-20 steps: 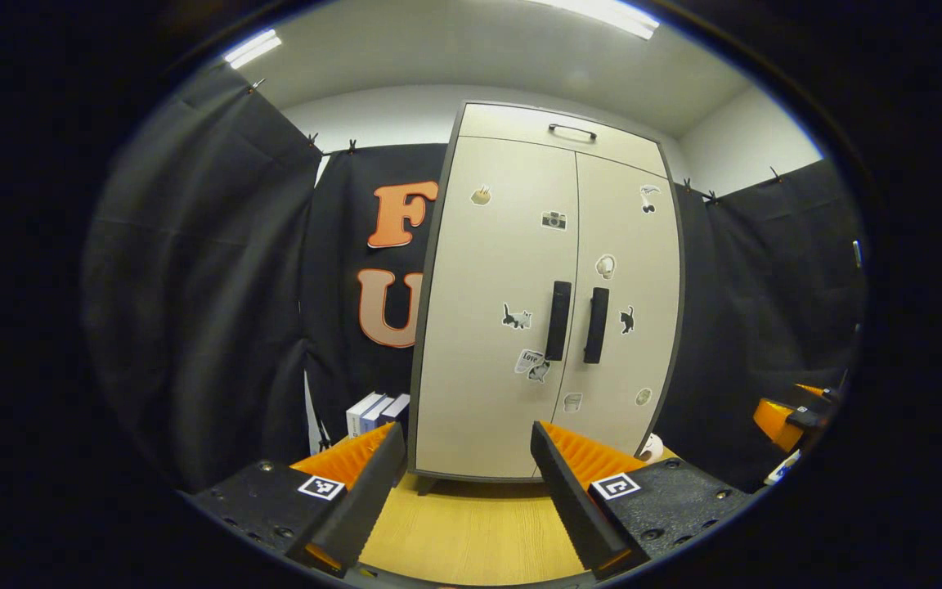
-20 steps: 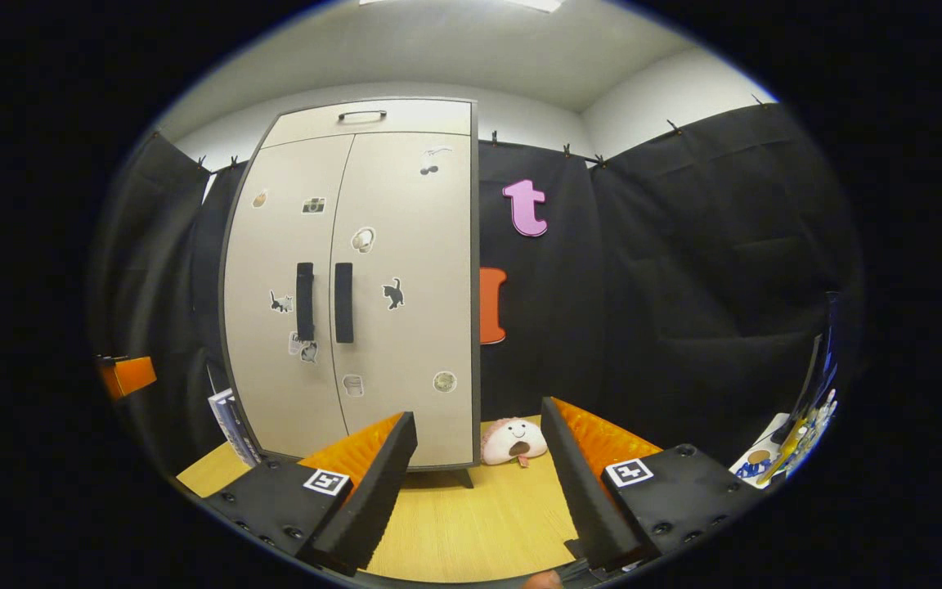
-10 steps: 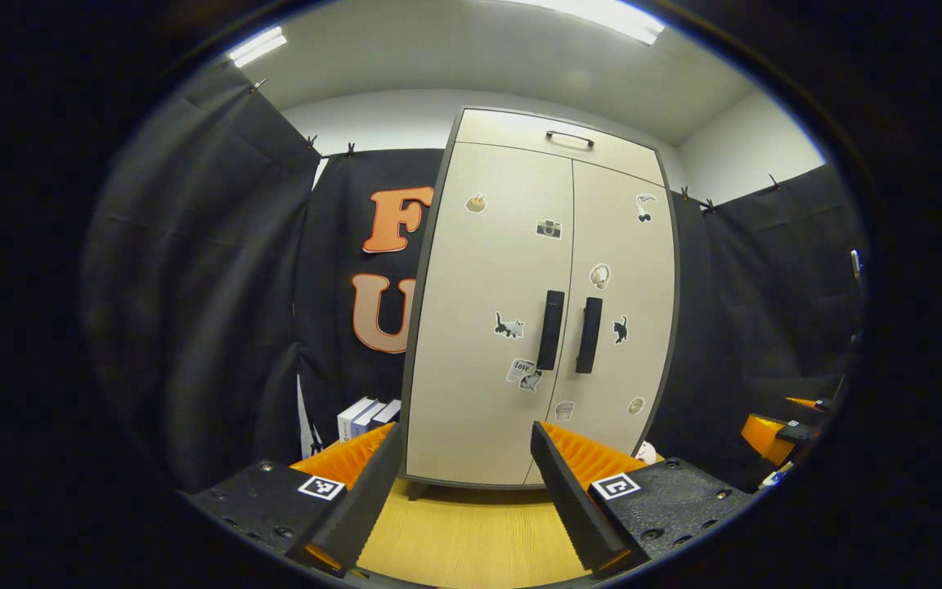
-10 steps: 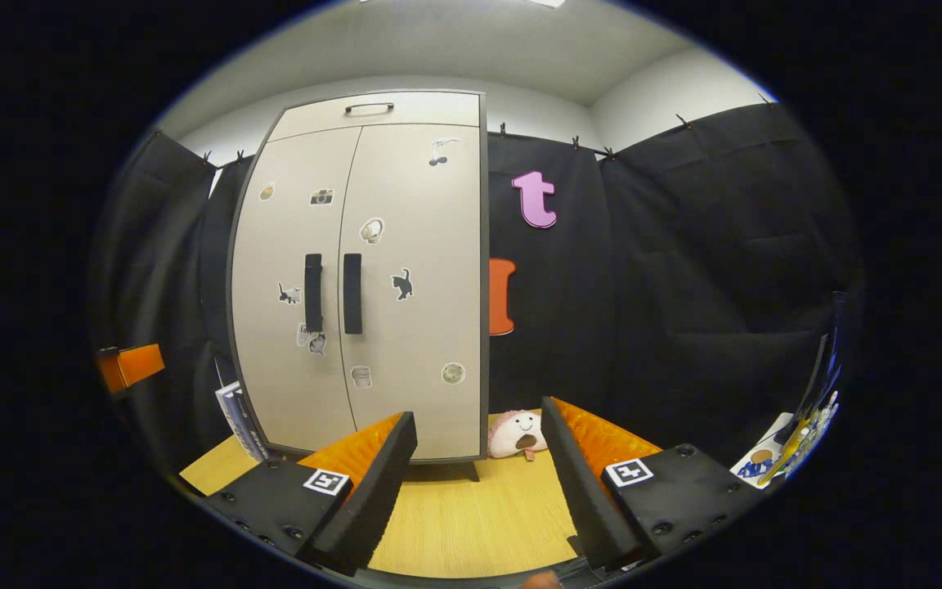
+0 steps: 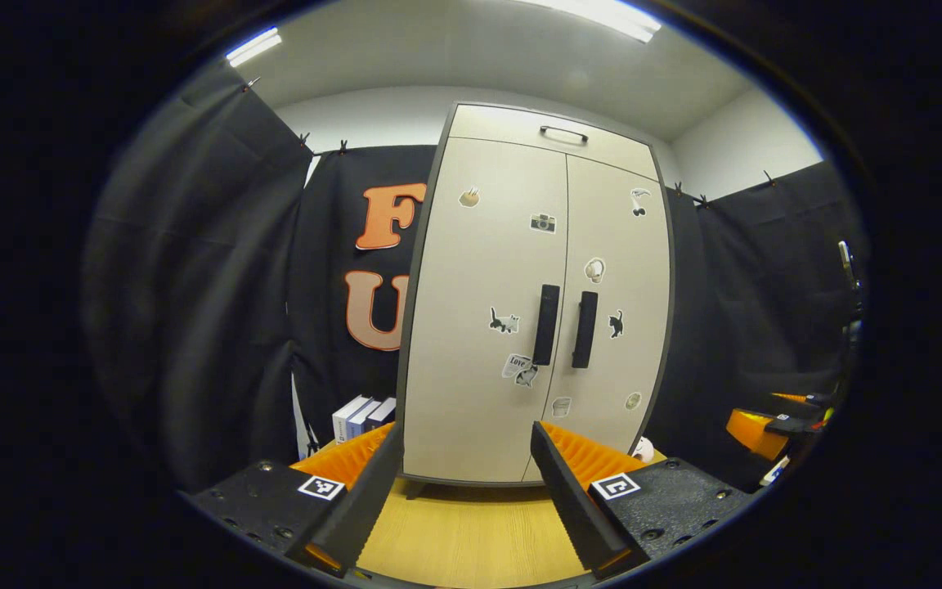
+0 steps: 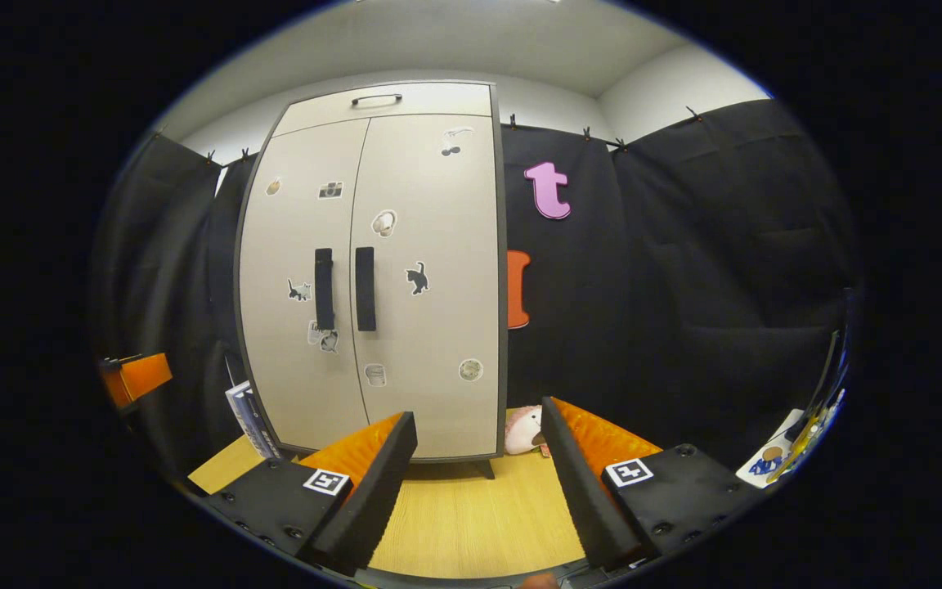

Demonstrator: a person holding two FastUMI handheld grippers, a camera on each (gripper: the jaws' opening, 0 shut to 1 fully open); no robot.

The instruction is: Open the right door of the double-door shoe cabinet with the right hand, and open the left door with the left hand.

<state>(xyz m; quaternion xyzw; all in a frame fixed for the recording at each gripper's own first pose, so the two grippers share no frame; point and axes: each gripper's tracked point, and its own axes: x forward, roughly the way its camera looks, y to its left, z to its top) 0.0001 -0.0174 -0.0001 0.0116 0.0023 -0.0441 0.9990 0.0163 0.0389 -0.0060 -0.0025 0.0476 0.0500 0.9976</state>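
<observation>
As seen in left gripper view, shoe cabinet point(image 5: 520, 311) stands centre on the wooden surface point(image 5: 471, 532), both doors shut, 2 black handles; left hand-held gripper point(image 5: 463, 499) spread wide, empty, well short of it. Right gripper view: cabinet left of centre, closed; right hand-held gripper point(image 6: 479, 491) released, touching nothing.

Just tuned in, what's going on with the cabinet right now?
A person holds the left gripper and the right gripper, jaws open, short of the shoe cabinet. The left door and right door are both shut, and neither handle has been touched yet.
</observation>
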